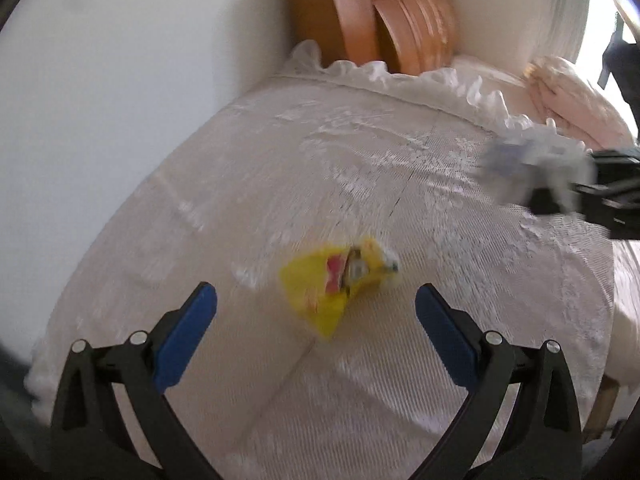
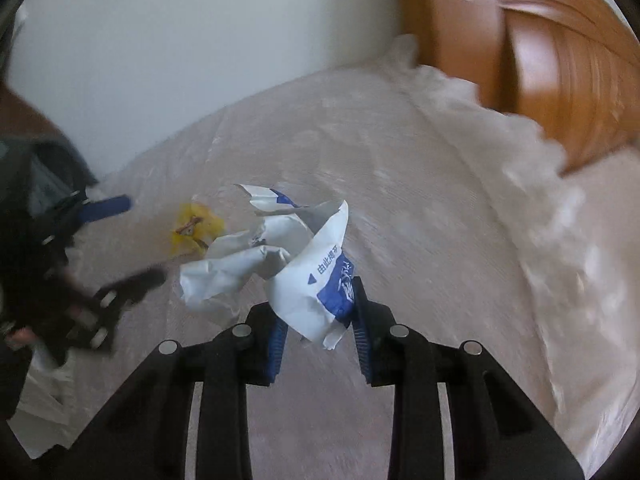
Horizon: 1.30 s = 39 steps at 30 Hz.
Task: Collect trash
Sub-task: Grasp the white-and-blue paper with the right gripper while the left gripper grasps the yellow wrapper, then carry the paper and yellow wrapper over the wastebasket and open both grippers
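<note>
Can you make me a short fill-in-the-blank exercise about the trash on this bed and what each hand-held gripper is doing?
1. The right hand-held gripper is shut on a crumpled white and ____ wrapper.
2. The left hand-held gripper is ____, with nothing between its pads.
3. The wrapper lying loose on the bedspread ahead of the left hand-held gripper is mainly ____.
4. The headboard at the far end of the bed is made of ____.

Missing words: blue; open; yellow; wood

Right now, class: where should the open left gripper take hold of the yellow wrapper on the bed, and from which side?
Probably from above, straddling the yellow wrapper across its crumpled middle ridge. It lies flat on the bedspread, so that ridge gives the left gripper most to pinch.
</note>
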Available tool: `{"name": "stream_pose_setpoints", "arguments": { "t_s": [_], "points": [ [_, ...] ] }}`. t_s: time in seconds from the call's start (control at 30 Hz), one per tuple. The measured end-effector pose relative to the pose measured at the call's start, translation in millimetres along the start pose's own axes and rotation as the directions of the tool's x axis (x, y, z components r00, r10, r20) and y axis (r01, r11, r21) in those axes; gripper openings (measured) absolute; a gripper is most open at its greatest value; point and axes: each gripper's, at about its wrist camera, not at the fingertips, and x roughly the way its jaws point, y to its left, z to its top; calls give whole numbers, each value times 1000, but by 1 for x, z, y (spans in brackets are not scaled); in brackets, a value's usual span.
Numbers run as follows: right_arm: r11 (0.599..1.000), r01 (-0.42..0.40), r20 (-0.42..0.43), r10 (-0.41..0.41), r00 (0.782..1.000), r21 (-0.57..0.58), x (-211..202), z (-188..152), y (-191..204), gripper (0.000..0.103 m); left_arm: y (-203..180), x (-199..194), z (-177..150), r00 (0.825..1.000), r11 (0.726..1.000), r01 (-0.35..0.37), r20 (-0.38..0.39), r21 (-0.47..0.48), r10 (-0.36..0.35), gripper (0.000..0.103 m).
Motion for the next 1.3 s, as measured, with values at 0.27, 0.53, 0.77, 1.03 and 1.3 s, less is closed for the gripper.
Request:
{"name": "stream_pose_setpoints", "arguments": {
  "t_s": [0.27,0.53,0.77,1.03,1.3],
  "points": [
    [987,25,-5,-25,1000,157,-42,-45,-30,32,-5,31,11,994,990,109,0,95,-109,64],
    [974,27,3,-29,1000,226,-55,-74,-37,32,-5,31,4,984,984,177,19,-17,-177,42],
    [969,23,36,-33,999,246,-69,-89,-41,32,-19,-4,1,988,983,152,49,-103,-147,31],
    [956,41,92,-71,993,292,-97,-119,-56,32,-98,-81,5,983,983,165,100,-78,-157,31],
    [913,130,96,-180,979,387,-155,-193,-89,32,-202,-113,4,951,955,296,88,20,-296,31]
  ]
}}
